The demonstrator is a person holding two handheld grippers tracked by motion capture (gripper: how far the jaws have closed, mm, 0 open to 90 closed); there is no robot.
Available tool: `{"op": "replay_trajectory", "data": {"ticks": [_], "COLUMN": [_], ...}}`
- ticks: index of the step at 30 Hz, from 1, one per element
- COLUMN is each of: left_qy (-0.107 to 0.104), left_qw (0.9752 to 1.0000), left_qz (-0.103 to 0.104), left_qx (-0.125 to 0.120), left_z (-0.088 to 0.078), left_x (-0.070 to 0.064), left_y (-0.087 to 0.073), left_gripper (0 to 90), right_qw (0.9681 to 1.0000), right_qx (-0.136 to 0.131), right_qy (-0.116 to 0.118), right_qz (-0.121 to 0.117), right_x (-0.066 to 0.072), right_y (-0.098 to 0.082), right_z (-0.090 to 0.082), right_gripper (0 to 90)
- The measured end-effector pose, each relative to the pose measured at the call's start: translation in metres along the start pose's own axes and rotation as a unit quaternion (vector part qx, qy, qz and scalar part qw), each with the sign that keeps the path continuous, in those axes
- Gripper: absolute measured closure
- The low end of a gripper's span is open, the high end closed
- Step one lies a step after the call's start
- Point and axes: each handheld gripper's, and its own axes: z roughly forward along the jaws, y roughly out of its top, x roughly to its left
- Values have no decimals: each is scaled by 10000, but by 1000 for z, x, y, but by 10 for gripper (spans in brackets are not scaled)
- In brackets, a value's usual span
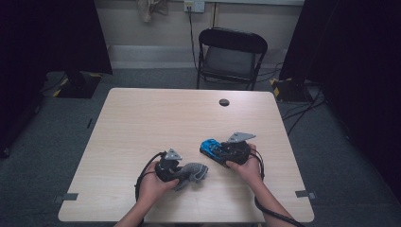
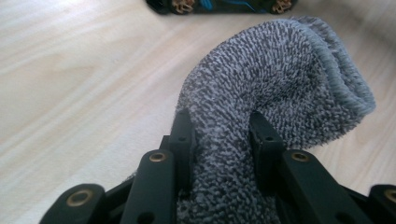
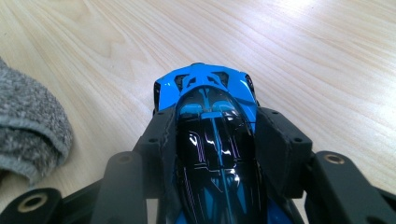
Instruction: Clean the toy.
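Gripping near the table's front edge, the person's two hands each work a black two-jaw gripper. The left gripper (image 1: 182,174), towards the front left, has its jaws pinched tight on a bunched grey terry-cloth rag (image 2: 271,98), whose loose folded end lies on the pale wooden table (image 1: 142,118) and points towards the other hand. That grip leaves a soft pad free, seemingly for wiping. The right gripper (image 1: 222,150), a little farther in and nearer the right edge, holds its jaws part-way closed against both flanks of a glossy blue and black toy sports car (image 3: 210,116), steadying it with its wheels on the tabletop. Rag and car sit near each other without touching, with bare wood between them. Farther off, a small round cable hole (image 1: 224,102) marks the back edge. Beyond it stands a black folding chair (image 1: 231,56) on grey carpet.
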Motion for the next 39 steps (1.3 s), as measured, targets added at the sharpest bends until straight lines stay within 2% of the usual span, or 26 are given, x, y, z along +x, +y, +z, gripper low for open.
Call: {"op": "replay_trajectory", "data": {"ticks": [6,7,10,12,14,17,19,22,24,25,28,30,34,36,39], "left_qy": [0,-13,-54,-59,-63,-60,-45,-48,-36,-19,-9,-28,-56,-82,-41], "left_qw": [10000,10000,10000,10000,9999,9998,9996,9992,9991,9992,9993,9992,9992,9992,9991], "left_qz": [-10,16,19,30,87,185,286,383,419,393,368,387,361,281,182], "left_qx": [-14,-12,-23,-24,-6,-17,-68,-85,-104,-91,-67,-130,-175,-262,-370], "left_z": [-1,-1,-1,0,0,-1,-1,-3,-5,-7,-11,-14,-23,-28,-34], "left_x": [0,0,1,1,0,0,2,2,2,2,4,5,8,10,13], "left_y": [-1,-2,-2,-2,-2,-2,-2,-3,-3,-3,-3,-4,-6,-7,-9], "left_gripper": [659,655,640,604,569,505,469,423,402,391,366,357,325,312,296], "right_qw": [10000,9999,9994,9996,9998,9996,9997,9994,9994,9992,9987,9978,9962,9946,9897], "right_qx": [-63,-83,-38,-32,29,99,90,97,72,46,16,-2,24,-12,-69], "right_qy": [-60,-83,-190,-178,-185,-181,-44,36,135,268,403,590,773,954,1369], "right_qz": [-35,-89,-287,-209,-105,-217,-234,-316,-326,-293,-300,-289,-392,-414,-403], "right_x": [2,3,8,8,6,6,9,13,15,15,19,23,34,39,50], "right_y": [-1,-2,-2,-1,-1,0,1,4,7,9,14,18,26,30,36], "right_z": [0,0,2,2,1,0,-1,-1,-2,-2,-2,-3,-3,-3,-1], "right_gripper": [491,460,444,374,349,305,296,249,267,264,262,265,260,256,239]}}
